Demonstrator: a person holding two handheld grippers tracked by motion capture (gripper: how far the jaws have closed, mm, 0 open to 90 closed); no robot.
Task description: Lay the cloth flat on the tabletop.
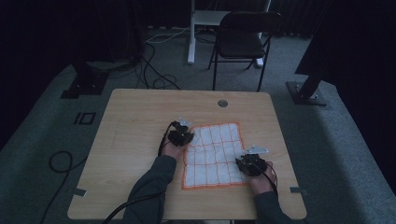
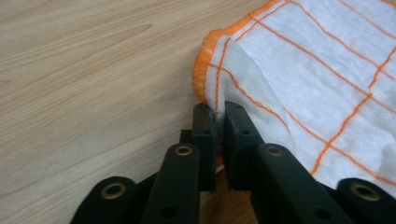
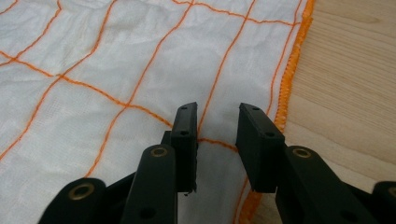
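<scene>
At the left of the high view, the left gripper (image 1: 181,136) is set at the left edge of the cloth (image 1: 212,156), which lies spread on the table (image 1: 140,121), right of its centre. In the left gripper view the jaws are pressed together on a raised fold of the cloth (image 2: 299,79) just inside the orange hem (image 2: 201,74) — only a thin sliver of fabric is pinched at the very tips. From so shallow a hold the fold could be pulled free once the edge is lifted or drawn across, and the cloth would drop back crumpled. A single layer may also have been caught off-square, so any fold made from here could be skewed.

At the right, the right gripper (image 1: 251,164) is held over the cloth near its right edge. In the right gripper view its jaws are spread, with nothing pinched; white cloth (image 3: 116,60) and 1 orange grid line are seen in the gap, the hem (image 3: 292,70) just beside the right jaw. Should the left side be lifted while this side is ungripped, the cloth would likely be dragged across the table and bunched. If the jaws are closed where they stand, flat fabric may simply be skated over — or the hem missed.
</scene>
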